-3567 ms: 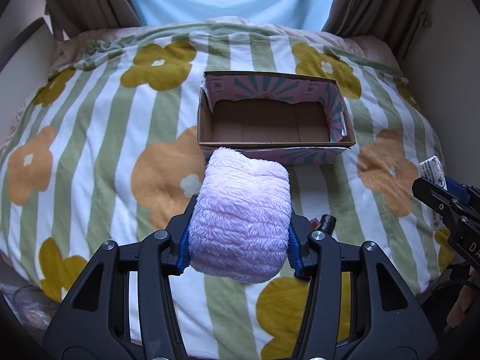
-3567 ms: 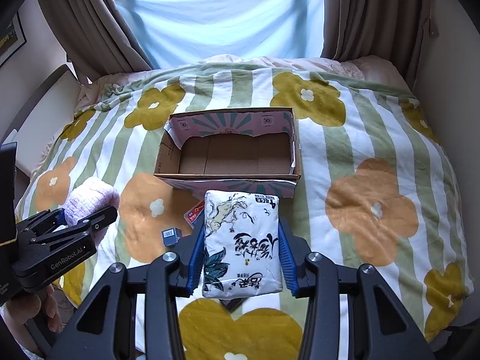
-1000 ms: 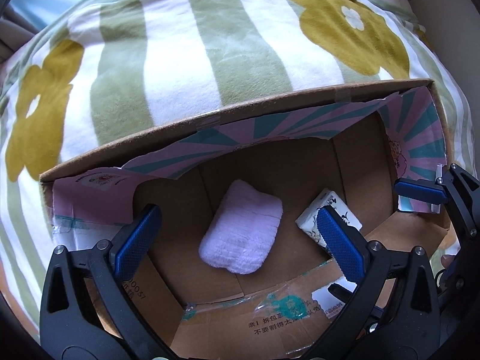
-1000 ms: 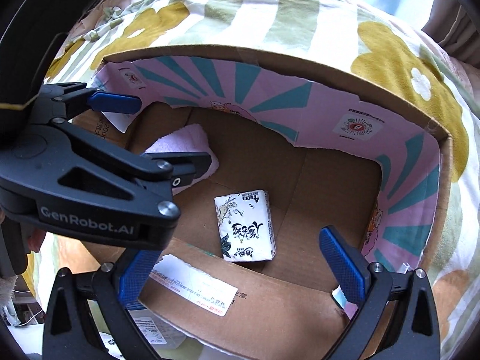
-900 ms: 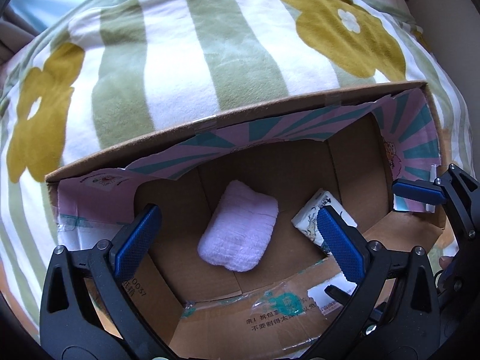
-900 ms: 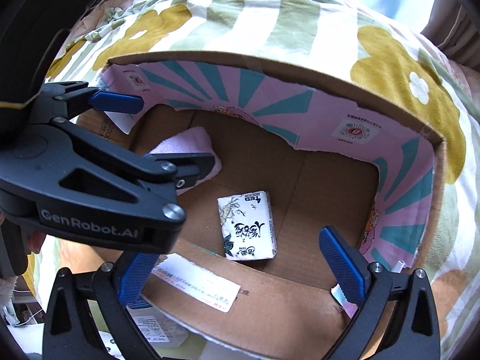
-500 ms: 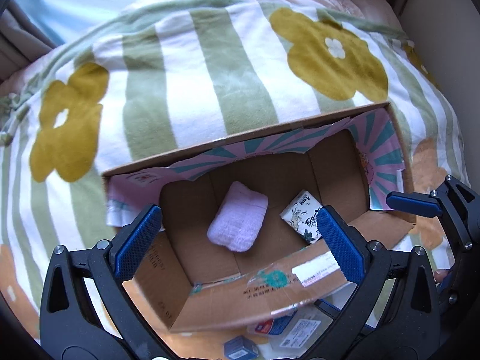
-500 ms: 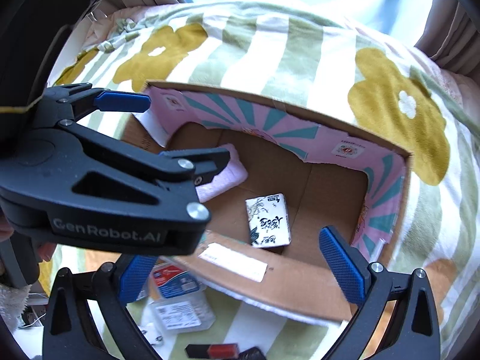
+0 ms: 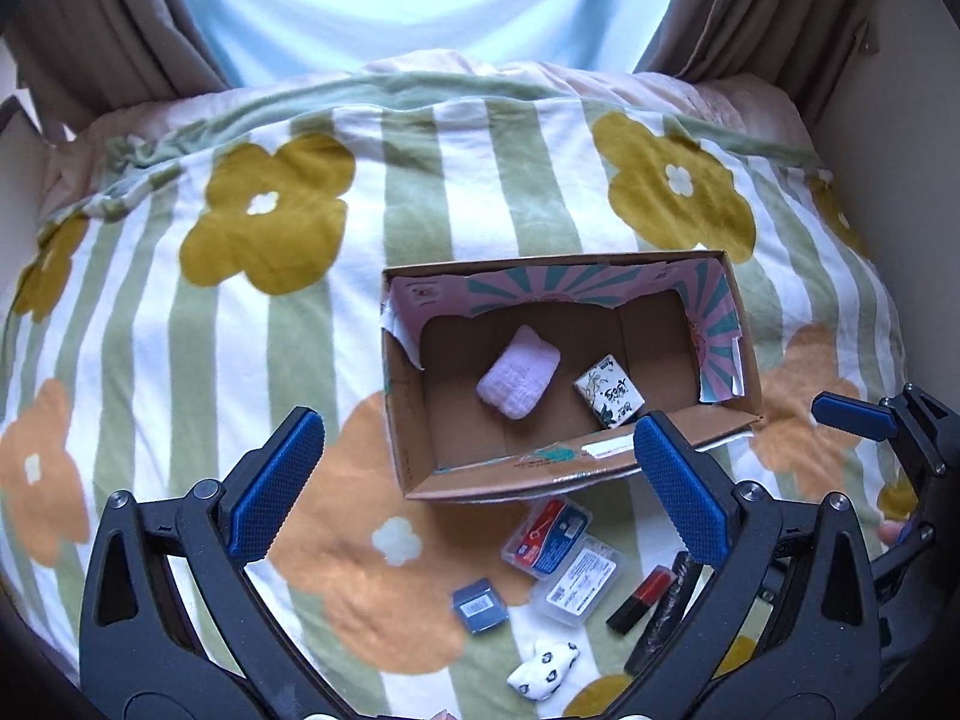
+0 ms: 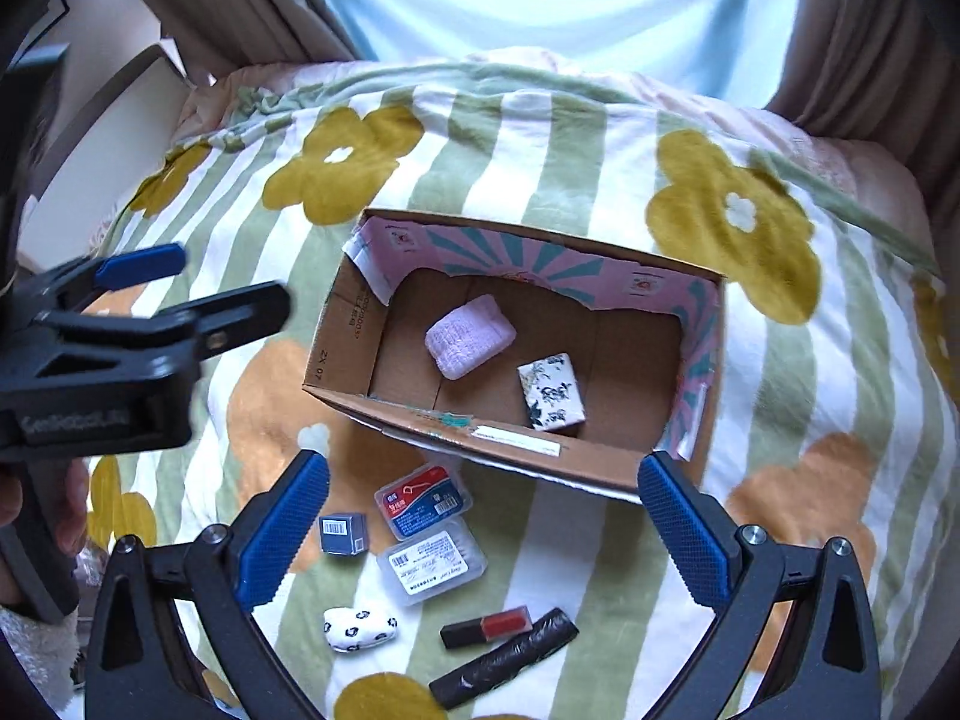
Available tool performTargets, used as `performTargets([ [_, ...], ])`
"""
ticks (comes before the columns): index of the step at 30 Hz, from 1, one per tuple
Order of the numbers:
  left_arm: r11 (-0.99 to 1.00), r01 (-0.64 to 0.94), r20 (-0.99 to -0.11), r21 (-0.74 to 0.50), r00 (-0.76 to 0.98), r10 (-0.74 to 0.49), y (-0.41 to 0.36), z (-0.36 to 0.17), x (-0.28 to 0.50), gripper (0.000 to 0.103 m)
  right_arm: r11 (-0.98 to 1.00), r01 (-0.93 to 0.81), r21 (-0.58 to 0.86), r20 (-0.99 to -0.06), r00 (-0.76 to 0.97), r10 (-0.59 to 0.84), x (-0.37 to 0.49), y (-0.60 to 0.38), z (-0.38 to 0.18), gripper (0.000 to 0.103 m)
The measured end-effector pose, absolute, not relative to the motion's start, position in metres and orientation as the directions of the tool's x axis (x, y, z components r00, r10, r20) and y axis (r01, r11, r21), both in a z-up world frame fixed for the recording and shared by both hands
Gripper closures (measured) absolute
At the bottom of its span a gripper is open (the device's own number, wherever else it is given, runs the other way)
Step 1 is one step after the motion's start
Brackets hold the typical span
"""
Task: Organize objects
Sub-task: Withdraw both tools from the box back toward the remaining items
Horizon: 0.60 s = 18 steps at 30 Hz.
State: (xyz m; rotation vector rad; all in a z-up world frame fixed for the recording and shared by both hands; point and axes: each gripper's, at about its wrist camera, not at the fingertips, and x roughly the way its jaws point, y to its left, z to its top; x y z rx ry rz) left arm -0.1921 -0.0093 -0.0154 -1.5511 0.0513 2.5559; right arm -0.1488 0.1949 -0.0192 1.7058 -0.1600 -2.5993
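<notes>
Both grippers, left [image 9: 480, 480] and right [image 10: 483, 516], hang with jaws wide apart, empty. In the box [image 9: 414, 420] lie a pink towel [image 9: 519, 380] and what looks like a tissue pack [image 9: 609, 399], just apart.

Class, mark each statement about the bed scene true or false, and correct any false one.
1. The pink towel lies inside the cardboard box. True.
2. The left claw is shut on the tissue pack. False: it is open and empty; the pack lies in the box.
3. The red-and-black tube lies on the blanket, outside the box. True.
4. The right claw grips the small blue box. False: it is open and empty.
</notes>
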Motion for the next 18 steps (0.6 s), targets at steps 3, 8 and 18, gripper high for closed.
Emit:
performTargets([
  [3,-0.991,-0.131,-0.866,-0.015,-0.494,0.078,-0.017,0.003,-0.161,0.0,-0.994,-0.07,0.087,-0.893,-0.448,-0.047,-0.126,0.193,-0.003,0.001],
  [8,-0.995,-0.096,-0.851,-0.041,-0.519,0.085,-0.028,0.021,-0.12,0.0,-0.99,-0.123,0.065,-0.872,-0.489,0.004,-0.093,0.193,0.016,0.001],
  [18,-0.99,-0.045,-0.845,-0.131,-0.517,0.135,-0.047,0.024,-0.044,0.0,-0.992,-0.109,0.057,-0.844,-0.536,0.01,-0.031,0.186,0.027,0.001],
])
